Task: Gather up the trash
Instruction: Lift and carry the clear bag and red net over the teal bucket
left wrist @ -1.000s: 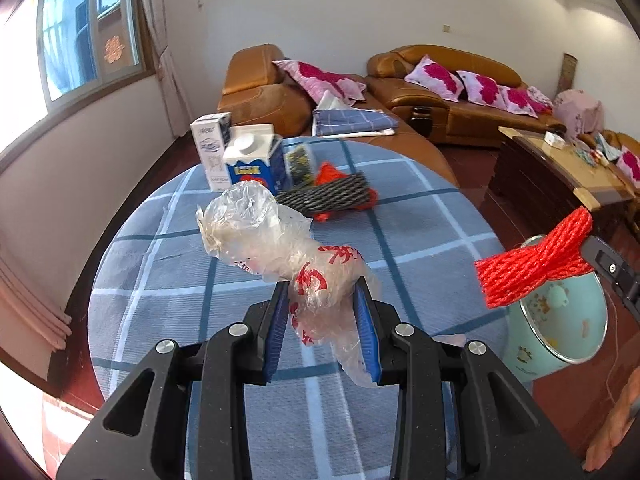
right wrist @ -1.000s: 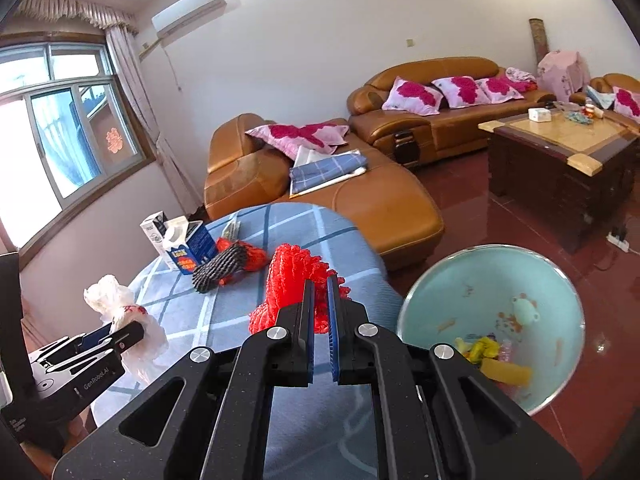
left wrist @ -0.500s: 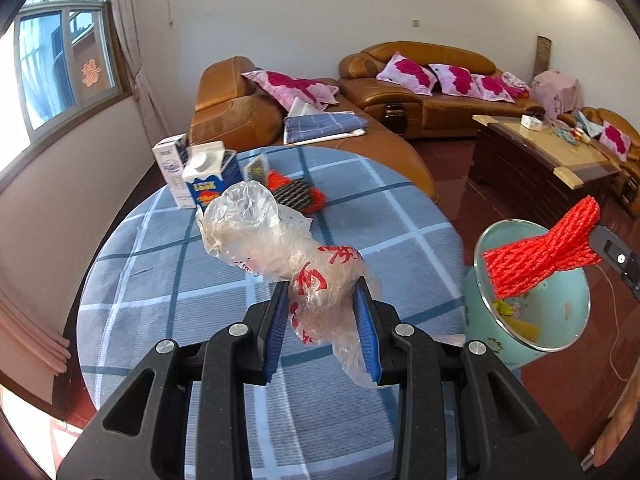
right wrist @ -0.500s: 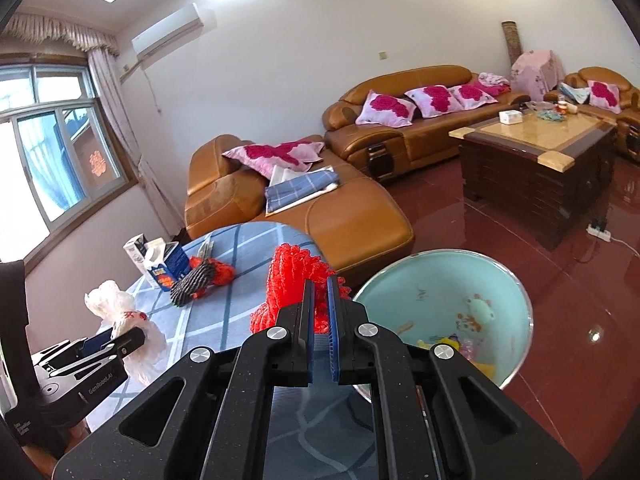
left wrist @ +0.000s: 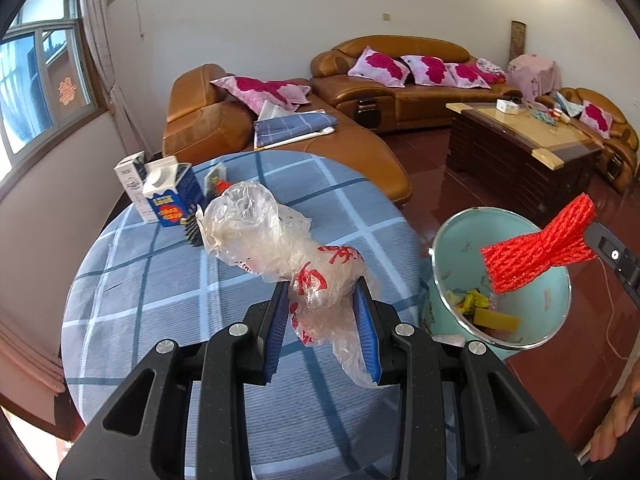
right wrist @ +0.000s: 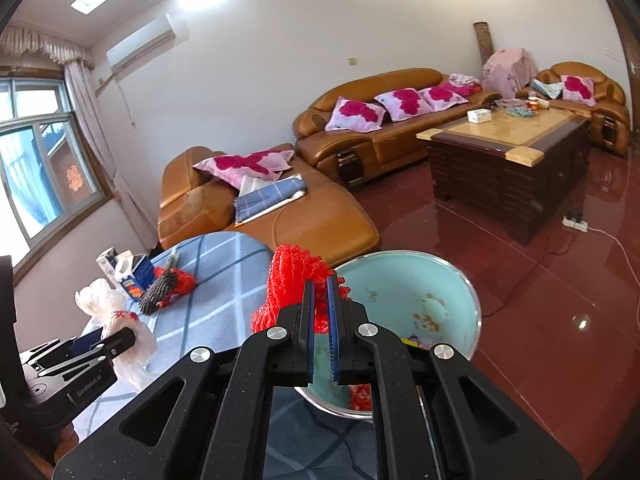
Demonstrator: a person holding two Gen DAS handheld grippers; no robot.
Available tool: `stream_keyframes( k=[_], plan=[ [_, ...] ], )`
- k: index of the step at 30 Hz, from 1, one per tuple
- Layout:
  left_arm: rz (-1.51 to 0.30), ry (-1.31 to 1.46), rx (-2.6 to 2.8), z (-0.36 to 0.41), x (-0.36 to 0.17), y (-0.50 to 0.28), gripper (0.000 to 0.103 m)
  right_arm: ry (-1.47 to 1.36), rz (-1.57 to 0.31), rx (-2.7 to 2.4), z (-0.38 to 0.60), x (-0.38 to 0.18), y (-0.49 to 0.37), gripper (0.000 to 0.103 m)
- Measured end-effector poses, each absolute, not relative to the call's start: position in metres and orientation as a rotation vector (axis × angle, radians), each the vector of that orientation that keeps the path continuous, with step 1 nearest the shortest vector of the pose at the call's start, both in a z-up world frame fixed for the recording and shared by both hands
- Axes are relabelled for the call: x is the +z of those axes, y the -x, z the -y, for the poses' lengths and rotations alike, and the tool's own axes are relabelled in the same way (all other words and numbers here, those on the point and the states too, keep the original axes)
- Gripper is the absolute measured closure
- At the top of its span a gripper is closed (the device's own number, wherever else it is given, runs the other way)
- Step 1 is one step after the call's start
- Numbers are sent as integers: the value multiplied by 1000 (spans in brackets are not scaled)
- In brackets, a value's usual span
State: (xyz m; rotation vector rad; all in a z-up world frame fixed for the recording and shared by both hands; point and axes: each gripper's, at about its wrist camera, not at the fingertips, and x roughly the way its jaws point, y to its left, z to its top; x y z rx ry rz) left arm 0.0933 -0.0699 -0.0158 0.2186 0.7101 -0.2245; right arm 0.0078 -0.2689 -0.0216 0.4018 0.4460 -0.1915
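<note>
My left gripper (left wrist: pixel 322 292) is shut on a crumpled clear plastic bag with red print (left wrist: pixel 256 224), held above the blue checked table (left wrist: pixel 160 300). My right gripper (right wrist: pixel 320 284) is shut on a red foam net (right wrist: pixel 288 276). In the left wrist view that net (left wrist: pixel 536 256) hangs over the mouth of the teal trash bin (left wrist: pixel 452 240), which stands on the floor by the table's right edge. Yellow and other scraps lie at the bin's bottom. The right wrist view shows the bin (right wrist: pixel 400 280) just beyond the net, and the bag (right wrist: pixel 100 304) at lower left.
Two cartons (left wrist: pixel 172 196) and a black and red net (right wrist: pixel 168 284) sit at the table's far side. A brown leather sofa (left wrist: pixel 360 152) stands behind the table and a dark coffee table (left wrist: pixel 520 148) to the right. A person's hand (left wrist: pixel 616 432) shows at the lower right.
Both grippers have swung to the right, away from the table's middle. The red net now hangs over the bin's mouth. Both grips are unchanged.
</note>
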Motion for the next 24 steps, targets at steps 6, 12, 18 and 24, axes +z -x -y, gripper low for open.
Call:
stream_keyframes(
  k=[6, 12, 18, 24],
  plan=[
    [-704, -236, -248, 89, -15, -94, 71, -405, -437, -220, 281, -24, -3, 96],
    [-693, -262, -275, 111, -14, -94, 71, -432, -435, -250, 295, -30, -1, 96],
    [-693, -297, -302, 136, -19, -98, 71, -425, -424, -309, 310, -34, 2, 96],
    [-710, -327, -330, 156, -30, -105, 71, -434, -439, -359, 324, -45, 0, 96]
  ],
)
